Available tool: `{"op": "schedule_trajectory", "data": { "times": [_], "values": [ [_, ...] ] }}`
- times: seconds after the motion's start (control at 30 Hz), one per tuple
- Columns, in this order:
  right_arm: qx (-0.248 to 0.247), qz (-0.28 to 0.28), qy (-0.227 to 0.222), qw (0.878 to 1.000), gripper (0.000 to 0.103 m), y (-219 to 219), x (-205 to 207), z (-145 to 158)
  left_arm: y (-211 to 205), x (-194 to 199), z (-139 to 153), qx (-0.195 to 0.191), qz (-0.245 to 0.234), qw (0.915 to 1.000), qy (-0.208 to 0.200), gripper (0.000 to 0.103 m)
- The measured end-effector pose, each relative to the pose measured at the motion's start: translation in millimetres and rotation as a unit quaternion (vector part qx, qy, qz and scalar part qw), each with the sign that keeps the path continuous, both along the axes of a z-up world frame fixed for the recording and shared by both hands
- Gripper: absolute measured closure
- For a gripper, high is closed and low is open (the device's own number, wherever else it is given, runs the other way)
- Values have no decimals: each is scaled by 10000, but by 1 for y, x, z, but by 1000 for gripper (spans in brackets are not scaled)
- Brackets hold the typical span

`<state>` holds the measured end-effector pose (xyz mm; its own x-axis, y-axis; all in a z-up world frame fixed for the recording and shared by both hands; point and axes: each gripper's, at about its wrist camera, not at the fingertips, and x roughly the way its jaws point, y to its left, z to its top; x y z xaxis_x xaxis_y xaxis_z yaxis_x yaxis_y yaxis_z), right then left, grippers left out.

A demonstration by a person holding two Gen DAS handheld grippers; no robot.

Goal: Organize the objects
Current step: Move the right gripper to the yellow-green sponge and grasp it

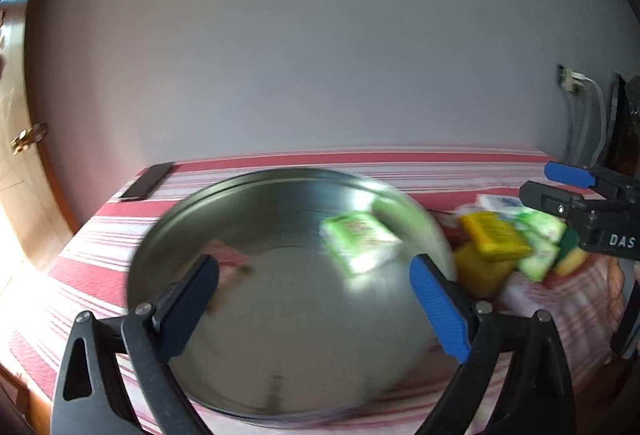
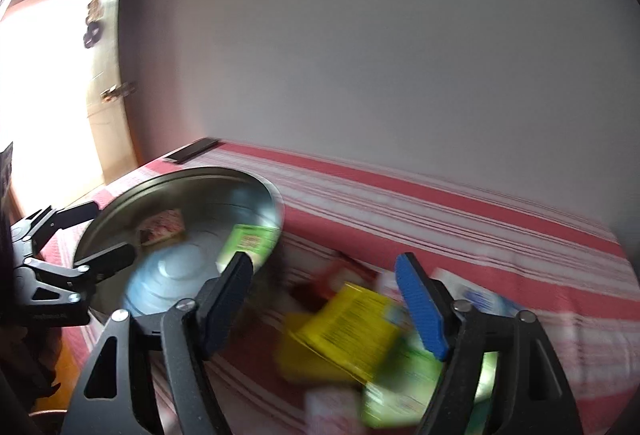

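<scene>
Packets are lying under the right claw, which is gaping wide and empty over a yellow box: light, stiff card, best pinched across its short sides. Farther left, the left claw, equally wide, is hovering over the tray holding a green packet.

Red-and-white striped cloth covers the worktop. At ten o'clock on it, a flat black rectangular slab lies near the far corner. Plain pale grey wall behind. Wooden door at nine o'clock; white cable at three o'clock.
</scene>
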<state>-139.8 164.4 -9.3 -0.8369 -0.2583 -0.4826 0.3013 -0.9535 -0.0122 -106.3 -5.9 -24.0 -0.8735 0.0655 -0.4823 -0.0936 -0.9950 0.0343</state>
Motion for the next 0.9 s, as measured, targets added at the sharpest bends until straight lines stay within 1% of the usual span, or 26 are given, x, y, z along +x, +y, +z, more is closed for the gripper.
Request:
{"op": "schedule_trajectory", "data": {
  "times": [0.1, 0.2, 0.27, 0.4, 0.5, 0.53, 0.6, 0.73, 0.8, 0.9],
  "values": [
    [-40, -402, 114, 9991, 19, 37, 21, -5, 30, 8, 0, -24, -314, 9995, 20, 5],
    [-75, -739, 102, 9972, 19, 64, 34, -14, 58, 9, -5, -84, -623, 9980, -53, 5],
    [-44, -880, 35, 9961, 19, 78, 38, -21, 83, 9, -11, -130, -791, 9966, -160, 5],
    [-14, -1161, -52, 9932, 19, 105, 41, -36, 110, 1, -25, -152, -951, 9946, -389, 5],
    [-101, -1088, -138, 9939, 19, 122, 44, -39, 120, -5, -33, -163, -975, 9936, -540, 5],
    [-63, -1036, -157, 9945, 19, 128, 46, -39, 122, -6, -35, -155, -966, 9935, -581, 5],
    [32, -911, -208, 9956, 19, 129, 43, -41, 126, -6, -37, -122, -959, 9932, -650, 5],
    [106, -645, -410, 9970, 19, 128, 37, -46, 128, -3, -39, -143, -949, 9932, -653, 5],
    [-51, -439, -507, 9977, 19, 129, 34, -50, 128, -4, -40, -174, -964, 9928, -687, 5],
    [-218, -278, -720, 9968, 19, 129, 26, -55, 130, -6, -42, -215, -996, 9922, -718, 5]
  ]
}}
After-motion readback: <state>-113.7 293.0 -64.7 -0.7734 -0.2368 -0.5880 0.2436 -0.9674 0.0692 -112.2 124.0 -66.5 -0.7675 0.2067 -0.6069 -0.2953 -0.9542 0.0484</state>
